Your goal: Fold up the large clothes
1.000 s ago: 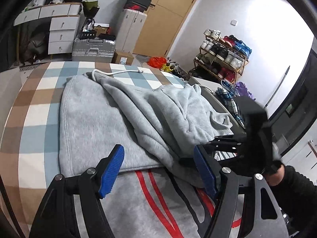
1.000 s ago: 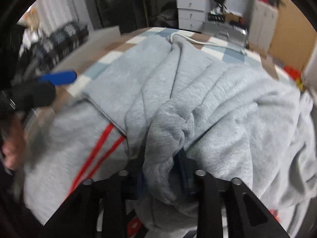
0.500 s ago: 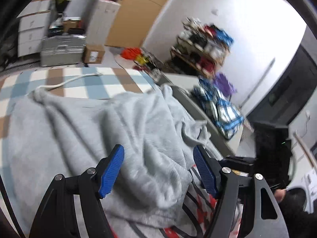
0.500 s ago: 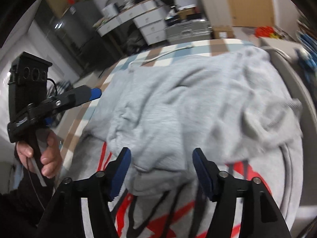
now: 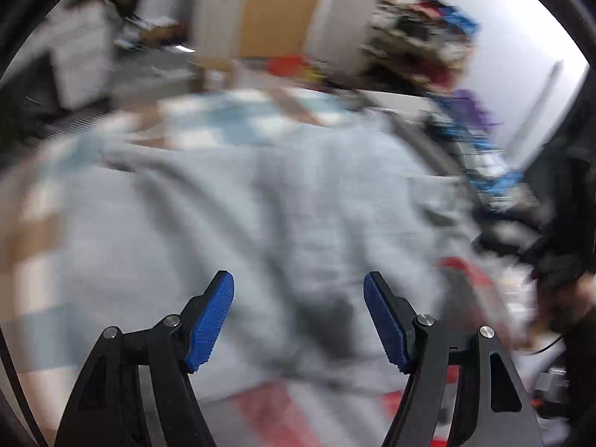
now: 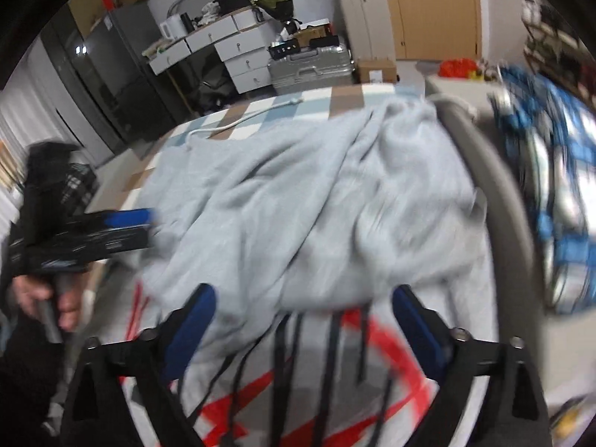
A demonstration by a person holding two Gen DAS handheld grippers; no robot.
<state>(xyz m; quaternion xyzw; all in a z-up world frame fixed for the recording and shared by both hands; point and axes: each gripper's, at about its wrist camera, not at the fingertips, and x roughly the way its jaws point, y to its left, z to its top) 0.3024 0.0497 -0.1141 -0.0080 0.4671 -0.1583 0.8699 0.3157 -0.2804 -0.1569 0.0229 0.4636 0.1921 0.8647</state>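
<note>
**Fold released, garment still bunched**

Nearest the lens, the right gripper (image 6: 301, 320) is seen spread wide and empty, its jaws having just been opening, with nothing between them. The left gripper (image 5: 298, 320) is likewise held apart, gripping nothing. Beyond both, the grey sweatshirt (image 6: 298, 201) lies heaped on the checked cover (image 6: 346, 98), 1 fold apparently laid (smoothing and further folds are judged outstanding). Only the right view shows the white cord (image 6: 242, 121); the left view is blurred.

Checked bed (image 6: 346, 97) under rumpled grey sweatshirt (image 6: 298, 205) and white cord (image 6: 246, 117).
</note>
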